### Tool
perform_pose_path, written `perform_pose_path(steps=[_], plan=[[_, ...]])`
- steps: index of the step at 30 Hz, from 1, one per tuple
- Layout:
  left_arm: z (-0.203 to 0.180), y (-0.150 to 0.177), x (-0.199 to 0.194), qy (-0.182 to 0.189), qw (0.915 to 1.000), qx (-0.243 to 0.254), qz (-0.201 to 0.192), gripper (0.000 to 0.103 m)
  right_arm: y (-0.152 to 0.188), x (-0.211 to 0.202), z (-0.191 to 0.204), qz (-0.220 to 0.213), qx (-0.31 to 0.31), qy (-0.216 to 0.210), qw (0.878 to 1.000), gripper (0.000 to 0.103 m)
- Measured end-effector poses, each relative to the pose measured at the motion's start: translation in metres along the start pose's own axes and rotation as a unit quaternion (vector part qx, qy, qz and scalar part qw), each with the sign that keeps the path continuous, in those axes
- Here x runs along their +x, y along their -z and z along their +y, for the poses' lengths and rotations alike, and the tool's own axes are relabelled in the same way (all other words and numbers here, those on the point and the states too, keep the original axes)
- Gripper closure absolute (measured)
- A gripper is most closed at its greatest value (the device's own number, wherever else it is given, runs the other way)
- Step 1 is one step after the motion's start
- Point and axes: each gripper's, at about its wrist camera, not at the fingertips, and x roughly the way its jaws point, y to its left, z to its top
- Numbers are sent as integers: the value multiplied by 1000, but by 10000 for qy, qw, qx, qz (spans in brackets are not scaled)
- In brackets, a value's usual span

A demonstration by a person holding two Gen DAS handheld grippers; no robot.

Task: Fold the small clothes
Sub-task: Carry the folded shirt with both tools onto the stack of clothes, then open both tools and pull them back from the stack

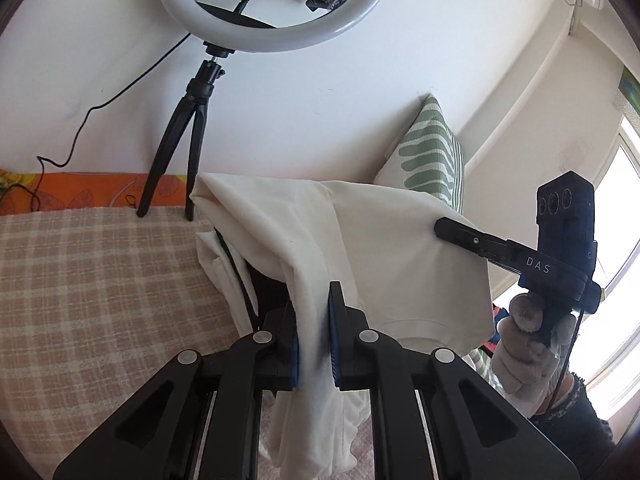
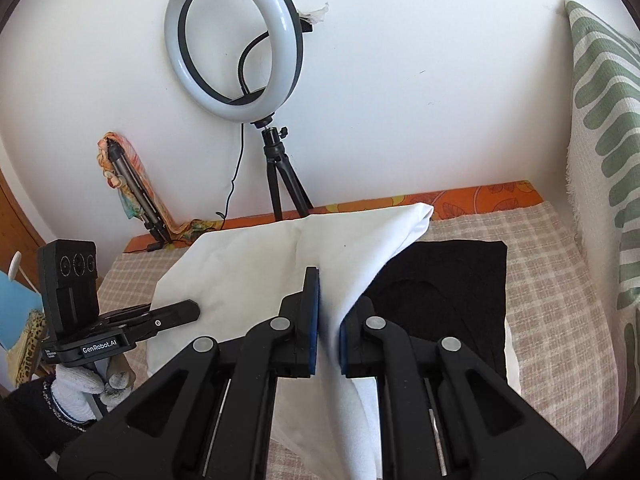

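Between my left gripper's (image 1: 314, 344) pads: bunched edge of white garment (image 1: 384, 240), clamped tight. My right gripper (image 2: 328, 336) pinches same cloth, fabric squeezed between blue pads. Garment lifted off checked bedcover (image 2: 560, 280), stretched gripper to gripper, long axis running across, far edge sagging ahead of fingers. Black garment (image 2: 452, 280) lies flat just right of my right fingers. Both grippers tilt downward, level with each other. I reckon next: lay sheet flat.
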Motion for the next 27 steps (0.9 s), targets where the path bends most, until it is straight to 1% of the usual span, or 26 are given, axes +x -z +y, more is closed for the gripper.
perform_pose_path(steps=[4, 10, 13, 15, 19, 21, 22, 23, 24, 25, 26, 27], plan=[[-12, -10, 28, -100, 9996, 250, 36, 93, -16, 5, -28, 1, -13, 210, 9998, 94], [-16, -15, 65, -174, 9994, 273, 123, 93, -24, 27, -61, 79, -15, 444, 9990, 94], [-13, -12, 77, -223, 9993, 258, 143, 93, -25, 39, -82, 169, 158, 465, 9987, 94], [-13, -11, 83, -332, 9989, 279, 150, 93, -24, 46, -95, 225, 267, 461, 9983, 94], [-7, -11, 87, -528, 9981, 232, 214, 92, -18, 60, -108, 438, 181, 807, 9956, 94], [-6, -12, 87, -646, 9973, 243, 263, 89, -15, 63, -110, 477, 101, 1074, 9930, 94], [-6, -12, 86, -733, 9965, 272, 291, 88, -14, 64, -111, 511, 99, 1202, 9914, 90], [-6, -13, 85, -791, 9960, 295, 301, 85, -14, 65, -113, 538, 122, 1308, 9899, 79], [-7, -13, 83, -839, 9955, 314, 296, 79, -14, 64, -114, 519, 138, 1408, 9886, 71], [-7, -13, 80, -900, 9950, 333, 285, 73, -14, 62, -116, 465, 157, 1531, 9870, 51], [-8, -13, 77, -971, 9943, 352, 254, 59, -14, 59, -117, 389, 177, 1599, 9862, 39], [-10, -13, 73, -1031, 9938, 375, 198, 49, -15, 55, -118, 323, 207, 1592, 9865, 37]])
